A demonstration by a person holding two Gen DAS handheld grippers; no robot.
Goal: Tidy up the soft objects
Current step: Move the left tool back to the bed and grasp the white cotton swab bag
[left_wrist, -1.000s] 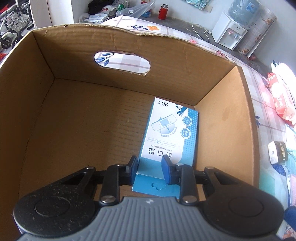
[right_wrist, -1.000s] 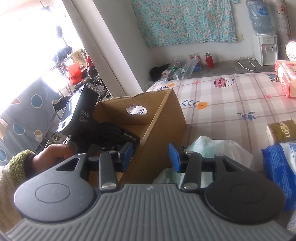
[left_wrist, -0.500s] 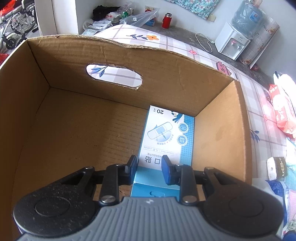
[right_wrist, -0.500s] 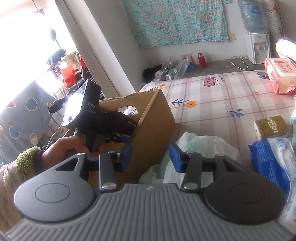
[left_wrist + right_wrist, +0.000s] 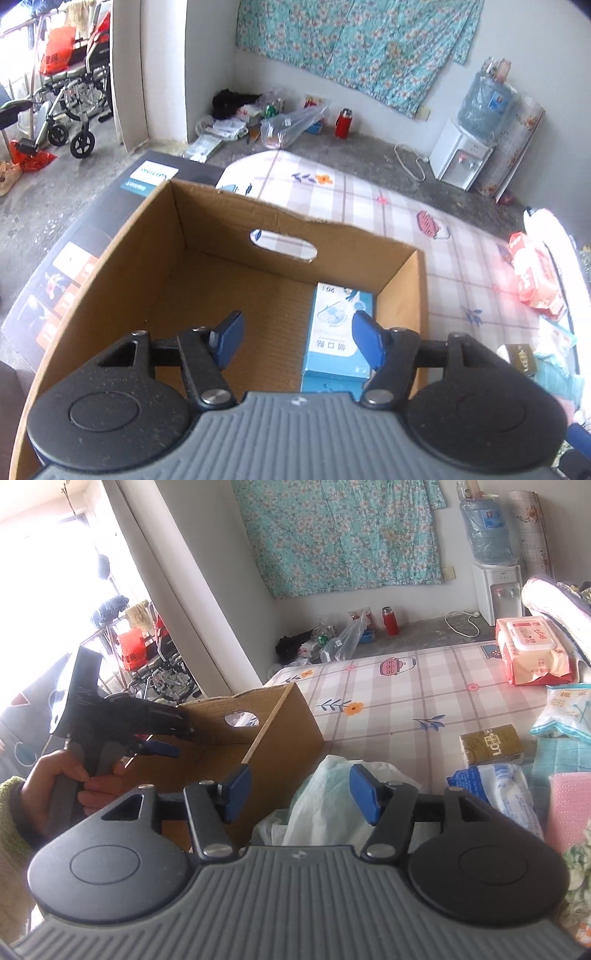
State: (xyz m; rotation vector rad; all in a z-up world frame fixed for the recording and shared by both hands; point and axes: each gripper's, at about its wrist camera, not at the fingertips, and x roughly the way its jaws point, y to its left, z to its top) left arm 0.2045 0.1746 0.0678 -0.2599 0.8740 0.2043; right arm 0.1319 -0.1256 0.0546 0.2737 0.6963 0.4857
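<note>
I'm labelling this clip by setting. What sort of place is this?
Probably a lived-in room at home: a water dispenser stands by the wall, a floral cloth hangs on it, and a wheelchair is parked near the doorway.

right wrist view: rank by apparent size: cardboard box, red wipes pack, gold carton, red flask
1. cardboard box
2. red wipes pack
3. gold carton
4. red flask
The flask stands far back on the floor, so only its apparent size is smallest.

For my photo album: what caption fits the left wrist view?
Opening left gripper above a cardboard box holding a blue bandage box.
</note>
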